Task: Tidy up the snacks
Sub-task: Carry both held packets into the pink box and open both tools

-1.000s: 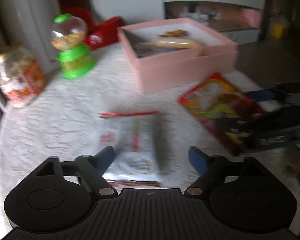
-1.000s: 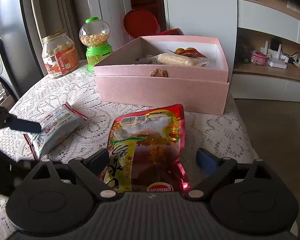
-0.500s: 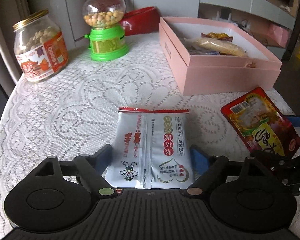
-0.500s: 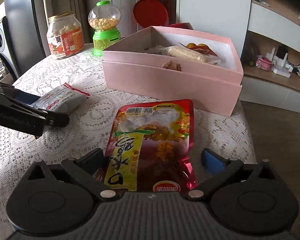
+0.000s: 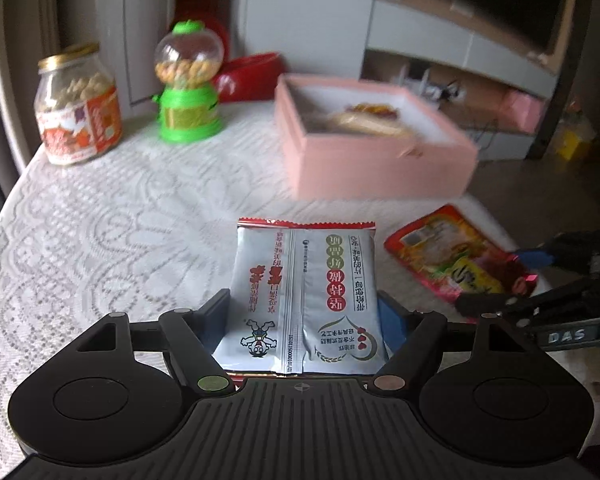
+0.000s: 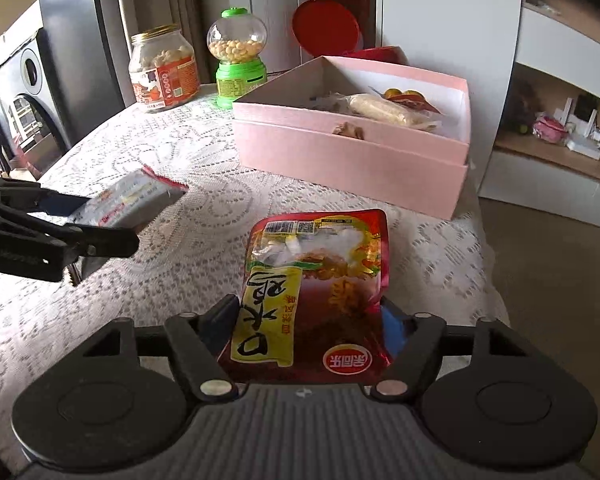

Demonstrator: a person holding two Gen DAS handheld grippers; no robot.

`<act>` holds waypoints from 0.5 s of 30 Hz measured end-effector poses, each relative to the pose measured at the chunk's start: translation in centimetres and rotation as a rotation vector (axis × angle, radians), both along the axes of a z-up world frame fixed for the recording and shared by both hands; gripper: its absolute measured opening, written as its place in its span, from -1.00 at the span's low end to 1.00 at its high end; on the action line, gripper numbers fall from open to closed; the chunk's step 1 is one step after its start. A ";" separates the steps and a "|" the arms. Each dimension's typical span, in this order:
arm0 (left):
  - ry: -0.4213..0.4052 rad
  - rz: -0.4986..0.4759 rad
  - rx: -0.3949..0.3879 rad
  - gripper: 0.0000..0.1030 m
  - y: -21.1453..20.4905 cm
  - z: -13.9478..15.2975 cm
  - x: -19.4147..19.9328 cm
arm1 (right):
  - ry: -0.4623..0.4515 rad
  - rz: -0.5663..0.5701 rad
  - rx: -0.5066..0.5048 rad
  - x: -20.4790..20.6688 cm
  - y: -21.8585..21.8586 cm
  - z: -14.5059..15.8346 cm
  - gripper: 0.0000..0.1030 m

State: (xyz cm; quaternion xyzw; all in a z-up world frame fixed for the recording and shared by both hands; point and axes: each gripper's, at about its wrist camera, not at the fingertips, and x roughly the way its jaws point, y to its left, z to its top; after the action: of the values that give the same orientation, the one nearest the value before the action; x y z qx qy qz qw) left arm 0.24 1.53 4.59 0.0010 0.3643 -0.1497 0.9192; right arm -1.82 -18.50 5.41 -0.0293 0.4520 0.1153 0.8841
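A white and grey snack packet [image 5: 304, 292] with red sealed ends is pinched by its sides in my left gripper [image 5: 304, 320], which is shut on it. From the right wrist view that packet [image 6: 128, 204] hangs tilted above the cloth in the left gripper [image 6: 108, 222]. A red and yellow snack packet [image 6: 312, 280] sits between the fingers of my right gripper [image 6: 308, 320]. Its jaws are closing and the pads press on the packet's sides. The open pink box [image 6: 340, 160] with several snacks inside stands just beyond.
A lace cloth [image 5: 100, 240] covers the round table. At the far left stand a glass jar of biscuits [image 5: 78, 120] and a green gumball dispenser [image 5: 188, 92], with a red lid [image 6: 326, 28] behind. The table edge and floor [image 6: 540, 280] lie to the right.
Both pairs of jaws have narrowed onto their packets. The white packet has come up off the cloth in the left gripper. The red packet is squeezed and its sides are buckled.
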 end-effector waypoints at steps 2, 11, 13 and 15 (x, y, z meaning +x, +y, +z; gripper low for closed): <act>-0.031 -0.017 -0.038 0.56 -0.1 1.3 -0.2 | -0.008 -0.005 0.018 -0.5 -0.6 0.9 0.35; -0.199 -0.076 -0.245 0.60 -3.4 9.0 9.7 | -0.095 -0.007 0.088 -0.9 -1.7 5.1 0.34; -0.117 -0.076 -0.288 0.60 -4.6 7.6 14.7 | -0.102 -0.011 0.081 -0.7 -1.9 5.2 0.34; -0.023 -0.036 -0.251 0.53 -5.6 5.5 19.1 | -0.093 -0.027 0.065 -0.3 -1.9 5.0 0.34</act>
State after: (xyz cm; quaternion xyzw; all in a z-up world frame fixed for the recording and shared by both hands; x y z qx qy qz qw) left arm 19.31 -4.06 10.09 -0.1058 0.3322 -0.2108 0.9132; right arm -2.14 -20.44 10.36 0.0002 0.4069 0.1164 0.9061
